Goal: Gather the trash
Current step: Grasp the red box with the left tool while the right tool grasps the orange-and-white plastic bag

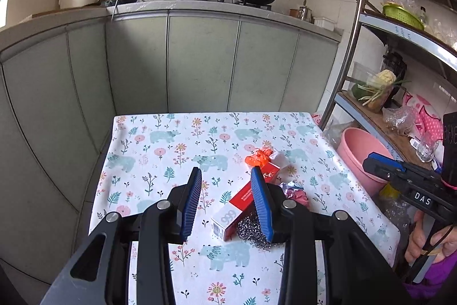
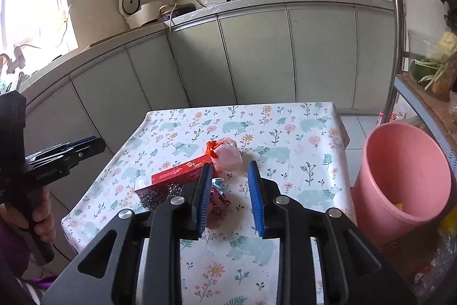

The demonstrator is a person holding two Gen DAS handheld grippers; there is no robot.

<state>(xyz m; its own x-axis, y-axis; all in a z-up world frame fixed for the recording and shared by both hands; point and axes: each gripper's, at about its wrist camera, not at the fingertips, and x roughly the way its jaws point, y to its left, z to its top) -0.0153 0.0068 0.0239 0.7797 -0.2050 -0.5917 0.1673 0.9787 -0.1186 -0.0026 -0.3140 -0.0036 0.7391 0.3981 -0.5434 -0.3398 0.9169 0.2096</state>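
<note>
Trash lies in a cluster on the floral tablecloth [image 1: 160,150]: a red and white box [image 1: 242,205], a steel wool scrubber [image 1: 251,230], an orange wrapper [image 1: 258,156], a pale plastic bag [image 2: 228,155] and a crumpled foil wrapper [image 2: 217,199]. My left gripper [image 1: 225,169] hovers over the table, open, its right pad above the box and scrubber. My right gripper [image 2: 229,165] is open above the foil wrapper, which lies on the cloth by its left pad. Neither grips anything. The red box [image 2: 177,176] and scrubber [image 2: 160,195] sit left of the right gripper.
A pink bucket [image 2: 405,179] stands off the table's right edge, beside a metal shelf rack [image 1: 357,19] with vegetables and bags. Grey cabinets [image 1: 200,62] and a counter with pans lie beyond the far edge. A hand holds each gripper's handle.
</note>
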